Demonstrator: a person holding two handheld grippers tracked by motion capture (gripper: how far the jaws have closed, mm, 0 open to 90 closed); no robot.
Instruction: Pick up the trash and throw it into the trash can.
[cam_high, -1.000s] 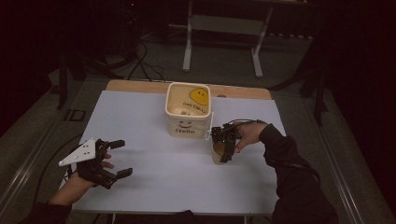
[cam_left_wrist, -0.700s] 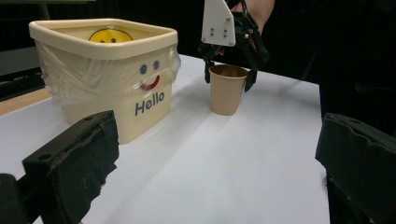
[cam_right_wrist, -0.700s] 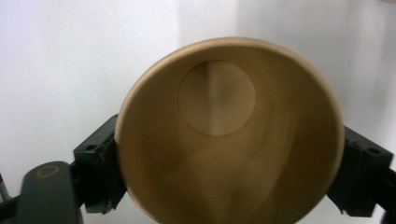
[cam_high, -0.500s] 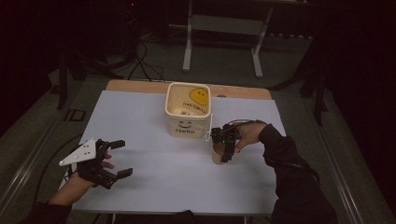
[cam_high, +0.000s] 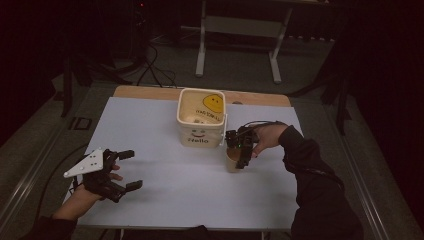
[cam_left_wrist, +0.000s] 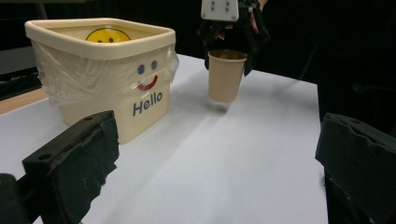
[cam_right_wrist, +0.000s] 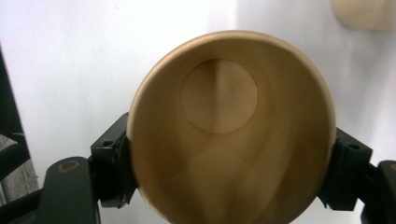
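A tan paper cup (cam_high: 232, 162) stands upright on the white table to the right of the bucket. My right gripper (cam_high: 236, 154) comes down on it from above. Its jaws have just been closing with the cup between them, and in the right gripper view both pads (cam_right_wrist: 109, 172) press on the cup (cam_right_wrist: 233, 130) from either side below the rim. The cup is empty. In the left gripper view the cup (cam_left_wrist: 226, 74) hangs in the right gripper (cam_left_wrist: 227, 63), with a shadow under its base. My left gripper (cam_high: 134, 170) rests open at the table's front left, nothing between its jaws.
A cream square bucket (cam_high: 200, 137) with a plastic liner, a smiley face and "Hello" on its wall (cam_left_wrist: 93, 93) stands at the table's middle back, just left of the cup. A wooden strip (cam_high: 145, 91) edges the table's far side. A metal stand (cam_high: 237, 25) is on the floor beyond.
The right gripper's jaws have drawn in around the cup. Both hands stay about where they were, and the left gripper has not moved.
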